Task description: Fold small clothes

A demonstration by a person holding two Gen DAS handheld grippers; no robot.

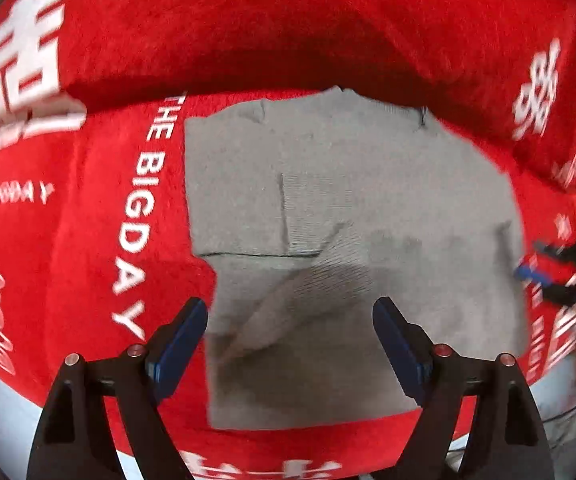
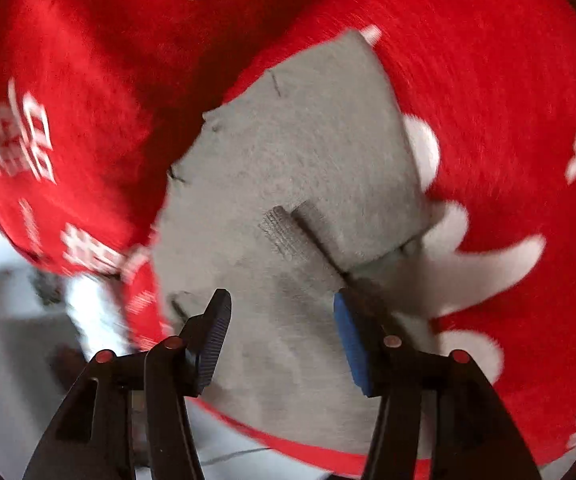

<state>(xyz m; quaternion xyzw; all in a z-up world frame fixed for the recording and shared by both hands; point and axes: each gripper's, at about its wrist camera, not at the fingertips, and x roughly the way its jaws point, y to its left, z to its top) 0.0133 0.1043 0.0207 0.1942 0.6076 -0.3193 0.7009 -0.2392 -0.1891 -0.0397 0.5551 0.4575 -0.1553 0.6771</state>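
With both your left gripper (image 1: 289, 354) and right gripper (image 2: 282, 346) spread wide and empty over the grey sweater (image 1: 351, 248) lying mid-blanket (image 1: 88, 240) (sleeves looked tucked in), you needed both near hem corners pinched evenly before folding away.

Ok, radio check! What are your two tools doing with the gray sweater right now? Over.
Left tool open, empty, over gray sweater. Right tool open, empty too. Sweater partly folded on red cloth. Nothing in the way.

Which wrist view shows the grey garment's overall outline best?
The left wrist view: the grey garment lies nearly whole on the red cloth, edges and folded flap visible. The right wrist view shows it blurred, skewed and partly behind the fingers.
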